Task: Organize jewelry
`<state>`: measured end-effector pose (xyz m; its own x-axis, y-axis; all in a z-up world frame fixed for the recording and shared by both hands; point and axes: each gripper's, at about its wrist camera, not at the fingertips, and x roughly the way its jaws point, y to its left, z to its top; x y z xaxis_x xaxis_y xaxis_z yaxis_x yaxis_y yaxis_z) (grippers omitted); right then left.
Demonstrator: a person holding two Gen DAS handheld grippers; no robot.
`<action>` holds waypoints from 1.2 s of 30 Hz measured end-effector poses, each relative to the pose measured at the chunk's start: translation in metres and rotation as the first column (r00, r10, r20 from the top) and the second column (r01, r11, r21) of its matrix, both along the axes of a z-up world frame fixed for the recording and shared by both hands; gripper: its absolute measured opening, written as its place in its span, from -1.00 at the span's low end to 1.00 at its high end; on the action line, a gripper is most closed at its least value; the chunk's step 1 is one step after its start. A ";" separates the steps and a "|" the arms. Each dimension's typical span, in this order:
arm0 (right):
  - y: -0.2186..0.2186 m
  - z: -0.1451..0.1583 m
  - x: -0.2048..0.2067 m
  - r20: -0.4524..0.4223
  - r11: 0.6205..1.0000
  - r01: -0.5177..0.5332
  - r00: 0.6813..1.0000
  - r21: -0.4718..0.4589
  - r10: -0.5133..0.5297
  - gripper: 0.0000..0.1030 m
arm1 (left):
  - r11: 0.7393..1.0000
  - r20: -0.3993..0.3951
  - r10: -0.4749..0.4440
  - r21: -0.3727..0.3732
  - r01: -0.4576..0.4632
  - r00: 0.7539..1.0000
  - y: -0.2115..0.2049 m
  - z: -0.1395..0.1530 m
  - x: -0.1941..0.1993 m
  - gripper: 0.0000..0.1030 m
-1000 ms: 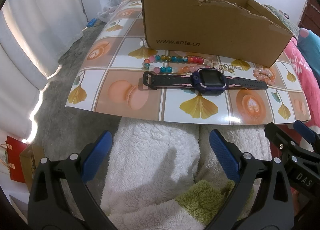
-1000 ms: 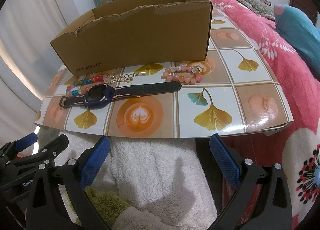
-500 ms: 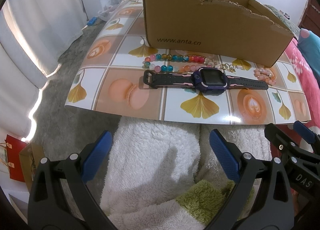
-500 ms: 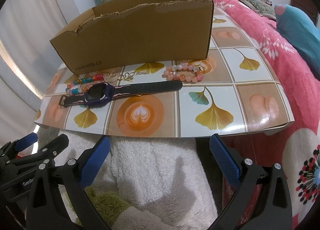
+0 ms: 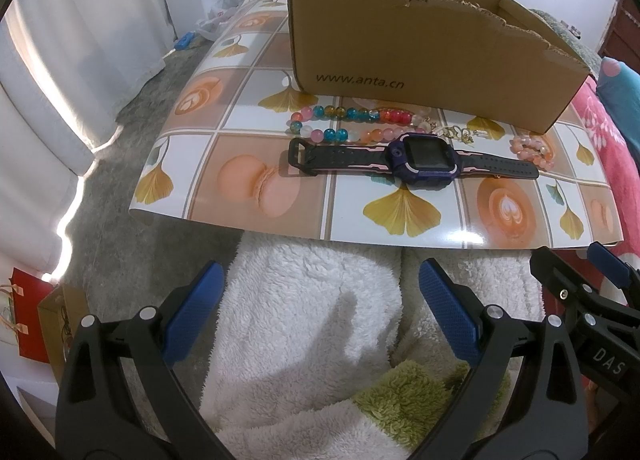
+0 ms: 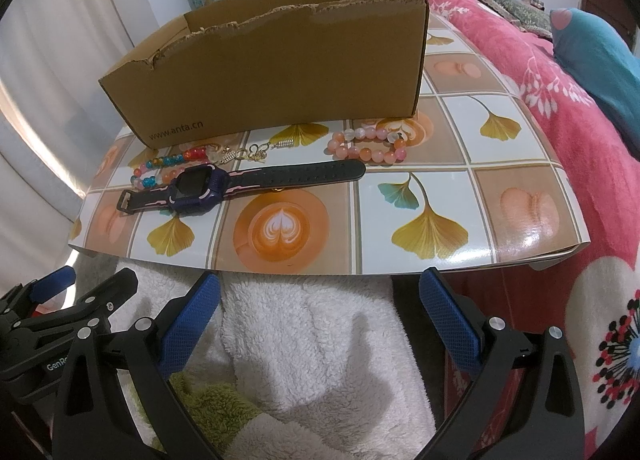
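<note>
On the patterned mat: every piece of jewelry lies in a row in front of the box, none inside it that can be seen.
Mat (image 5: 256, 188): glossy sheet printed with ginkgo leaves, macarons and latte cups; it fills the 12 o'clock half of both wrist views.
Cardboard box (image 5: 420, 56): open-topped, torn along its upper rim, printed "www.anta.cn"; it stands upright on the mat's far part, at 12 o'clock from both grippers.
Watch (image 5: 424, 158): purple-cased, dark screen up, black and pink strap laid out flat; nearest piece to the grippers, around 1 o'clock in the left view and 11 o'clock in the right.
Colored bead strand (image 5: 344, 122): blue, pink, amber and red beads, between watch and box, touching or just beside the watch case.
Gold clasp chain (image 6: 256, 150): joins the strand's end, just behind the strap.
Peach bead bracelet (image 6: 368, 144): closed loop just beyond the strap's plain end, near the box's corner.
Left gripper (image 5: 320, 310): jaws spread wide, blue pads apart, holding nothing; it hovers over a white fleecy blanket (image 5: 304, 324), short of the mat's near edge.
Right gripper (image 6: 320, 310): jaws likewise spread and empty, over the same blanket, beside the left one.
Green fleece (image 5: 412, 396): a patch at 6 o'clock under the blanket's folds.
Pink floral bedding (image 6: 580, 132): at 3 o'clock of the mat.
</note>
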<state>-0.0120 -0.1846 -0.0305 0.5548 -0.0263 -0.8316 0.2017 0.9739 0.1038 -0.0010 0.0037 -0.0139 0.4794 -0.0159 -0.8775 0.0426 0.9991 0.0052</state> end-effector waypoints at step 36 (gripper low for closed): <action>-0.019 0.017 0.035 0.085 1.000 0.006 0.996 0.030 -0.008 0.89 | 0.994 0.094 -0.021 0.105 0.011 0.995 0.008 0.017 0.044 0.84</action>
<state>0.0225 -0.2037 -0.0132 0.6234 -0.0066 -0.7819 0.1977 0.9688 0.1495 0.0427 0.0116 0.0027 0.5609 0.0650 -0.8253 0.0531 0.9920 0.1142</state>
